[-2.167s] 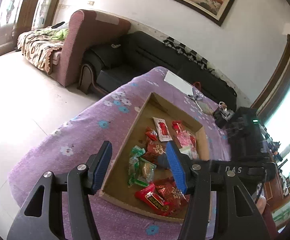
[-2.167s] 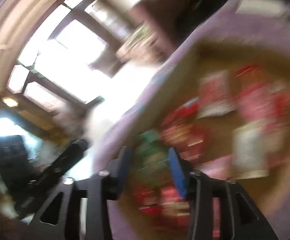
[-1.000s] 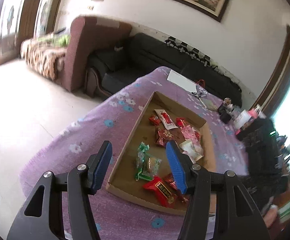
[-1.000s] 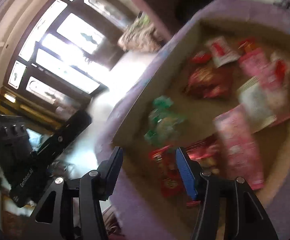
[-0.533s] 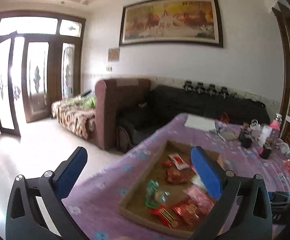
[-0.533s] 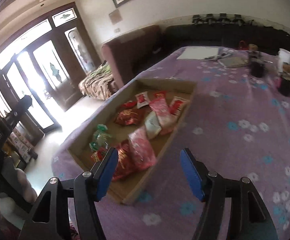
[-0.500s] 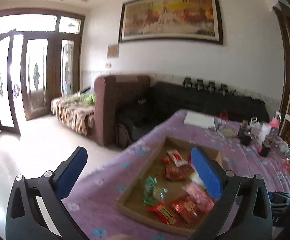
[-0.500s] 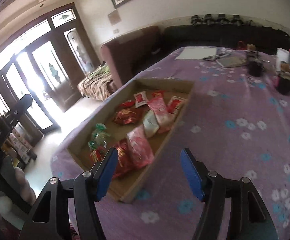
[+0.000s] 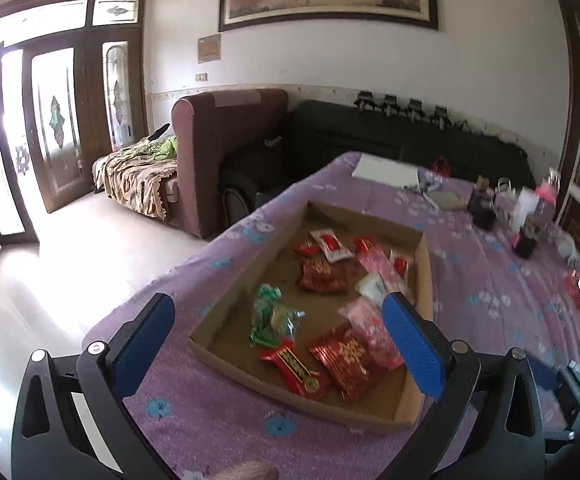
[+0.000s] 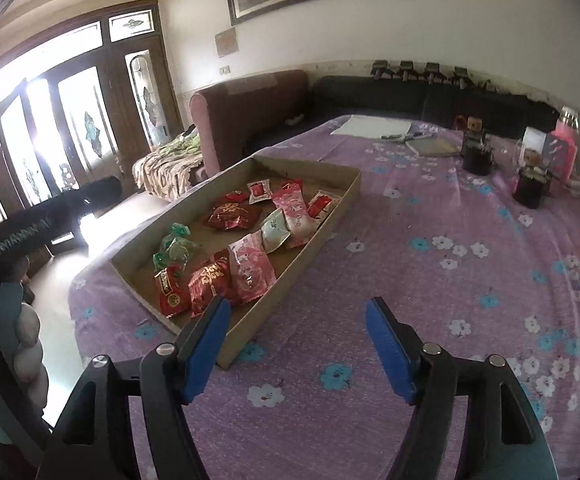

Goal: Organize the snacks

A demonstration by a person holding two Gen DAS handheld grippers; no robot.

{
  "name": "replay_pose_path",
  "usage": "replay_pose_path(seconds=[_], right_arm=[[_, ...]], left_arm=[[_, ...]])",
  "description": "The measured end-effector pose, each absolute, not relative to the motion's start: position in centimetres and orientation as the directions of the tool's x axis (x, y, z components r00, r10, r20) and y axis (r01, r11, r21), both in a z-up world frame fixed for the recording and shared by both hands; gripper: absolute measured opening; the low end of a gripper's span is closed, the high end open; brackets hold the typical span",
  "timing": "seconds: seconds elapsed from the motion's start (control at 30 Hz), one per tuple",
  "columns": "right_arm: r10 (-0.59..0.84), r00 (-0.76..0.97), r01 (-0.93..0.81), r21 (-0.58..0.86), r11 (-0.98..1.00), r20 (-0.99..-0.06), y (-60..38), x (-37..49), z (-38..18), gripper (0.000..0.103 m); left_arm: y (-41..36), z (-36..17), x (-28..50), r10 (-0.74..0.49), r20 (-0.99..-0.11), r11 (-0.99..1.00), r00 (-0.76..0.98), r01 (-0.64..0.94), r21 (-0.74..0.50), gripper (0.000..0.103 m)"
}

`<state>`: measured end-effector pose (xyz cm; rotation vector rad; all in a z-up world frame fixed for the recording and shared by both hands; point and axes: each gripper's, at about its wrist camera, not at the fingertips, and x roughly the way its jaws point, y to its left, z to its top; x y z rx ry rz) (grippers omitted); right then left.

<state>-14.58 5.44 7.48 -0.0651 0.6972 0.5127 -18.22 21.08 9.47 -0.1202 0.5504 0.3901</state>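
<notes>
Presently my left gripper (image 9: 277, 346) stands spread wide and empty, my right gripper (image 10: 296, 346) is opening with nothing between its jaws, and the snacks (image 10: 245, 236) lie loose in the cardboard tray (image 10: 322, 232) at frame centre, so I judge a single packet should be approached squarely.
</notes>
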Motion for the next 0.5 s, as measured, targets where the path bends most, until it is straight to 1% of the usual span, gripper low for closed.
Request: replay_pose_path(seconds=[0.13, 0.23, 0.5], right_arm=[[0.419, 0.657, -0.473, 0.091, 0.876, -0.627, 5.4, -15.0, 7.5, 0.075], [0.404, 0.667, -0.463, 0.077, 0.883, -0.625, 5.3, -15.0, 7.4, 0.077], [0.385, 0.666, -0.461, 0.054, 0.886, -0.639, 5.8, -14.8, 7.0, 0.078]], left_arm=[[20.1, 8.7, -17.7, 0.312, -0.564, 0.933, 0.764, -0.358, 0.031, 0.103], [19.7, 8.2, -17.4, 0.293, -0.586, 0.941, 0.755, -0.337, 0.035, 0.103], [19.6, 7.1, -16.7, 0.267, -0.631, 0.949, 0.729, -0.314, 0.037, 0.103]])
